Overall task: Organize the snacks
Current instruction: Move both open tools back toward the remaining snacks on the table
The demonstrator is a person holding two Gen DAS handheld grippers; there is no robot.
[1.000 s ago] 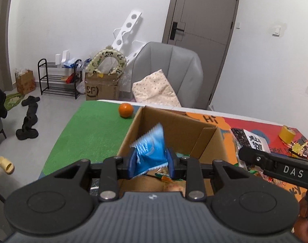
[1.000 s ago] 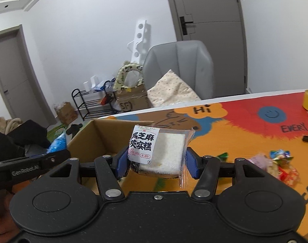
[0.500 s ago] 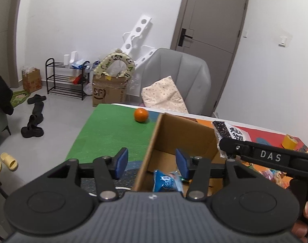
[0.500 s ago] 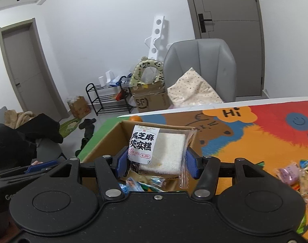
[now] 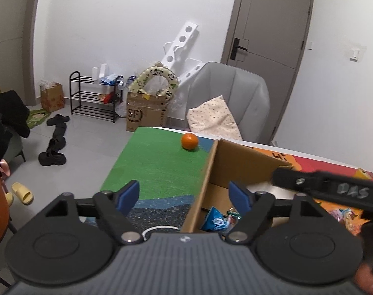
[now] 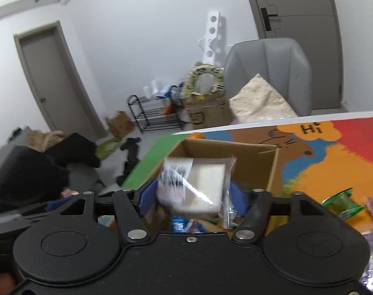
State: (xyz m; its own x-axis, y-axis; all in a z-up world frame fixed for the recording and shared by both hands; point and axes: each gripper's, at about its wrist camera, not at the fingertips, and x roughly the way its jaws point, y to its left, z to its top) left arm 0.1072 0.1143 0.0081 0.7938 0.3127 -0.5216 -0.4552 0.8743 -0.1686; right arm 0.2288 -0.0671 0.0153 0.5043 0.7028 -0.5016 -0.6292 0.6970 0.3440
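Observation:
My left gripper (image 5: 184, 194) hangs over the left wall of the open cardboard box (image 5: 211, 162). Its jaws are opening wide and hold nothing. The blue snack packet (image 5: 215, 221) lies inside the box below it. My right gripper (image 6: 192, 198) is above the same box (image 6: 247, 152) and its jaws are opening. The clear-wrapped white cake packet (image 6: 201, 182) sits tilted and blurred between the blue pads, which no longer press on it. The right gripper's finger (image 5: 333, 189) crosses the right side of the left wrist view.
An orange (image 5: 189, 141) rests on the green part of the mat behind the box. Several loose snack packets, one of them green (image 6: 341, 201), lie on the colourful mat to the right. A grey chair (image 5: 231, 98) with a cushion stands behind the table.
The left gripper let go of the blue packet, which dropped into the box, and its jaws spread wide. The right gripper carried the cake packet over the box and its jaws parted.

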